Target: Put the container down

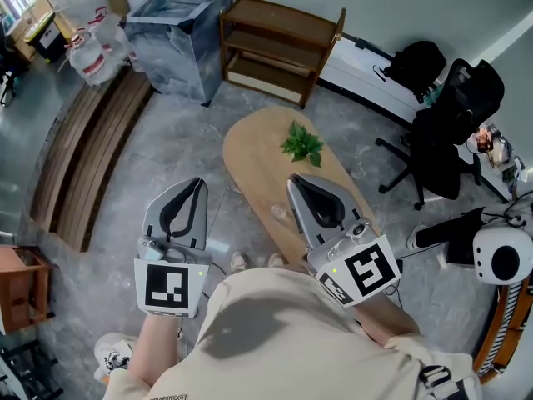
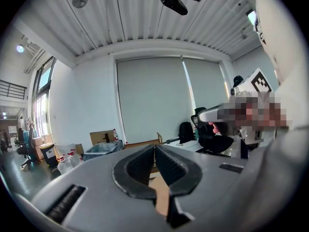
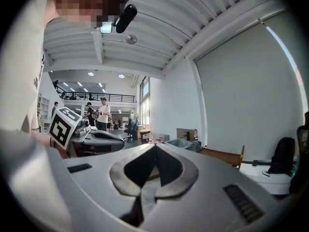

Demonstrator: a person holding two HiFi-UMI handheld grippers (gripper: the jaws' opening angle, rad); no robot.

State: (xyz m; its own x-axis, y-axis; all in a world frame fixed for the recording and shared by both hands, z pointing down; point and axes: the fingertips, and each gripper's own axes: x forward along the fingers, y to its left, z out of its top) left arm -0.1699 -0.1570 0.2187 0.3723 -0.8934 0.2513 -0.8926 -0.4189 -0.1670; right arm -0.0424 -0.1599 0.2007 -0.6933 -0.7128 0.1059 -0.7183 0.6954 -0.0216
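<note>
Head view: left gripper & right gripper held near chest, both w/ jaws together. Small clear container sits on oval wood surface, just beside right gripper, plant beyond. Left gripper view: jaws meet, nothing btwn. Right gripper view: same.

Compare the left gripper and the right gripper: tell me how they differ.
The left gripper hangs over the floor beside the table; the right gripper is over the table. The left gripper's marker cube sits square to the head view; the right gripper's is turned. Both are shut and hold nothing.
</note>
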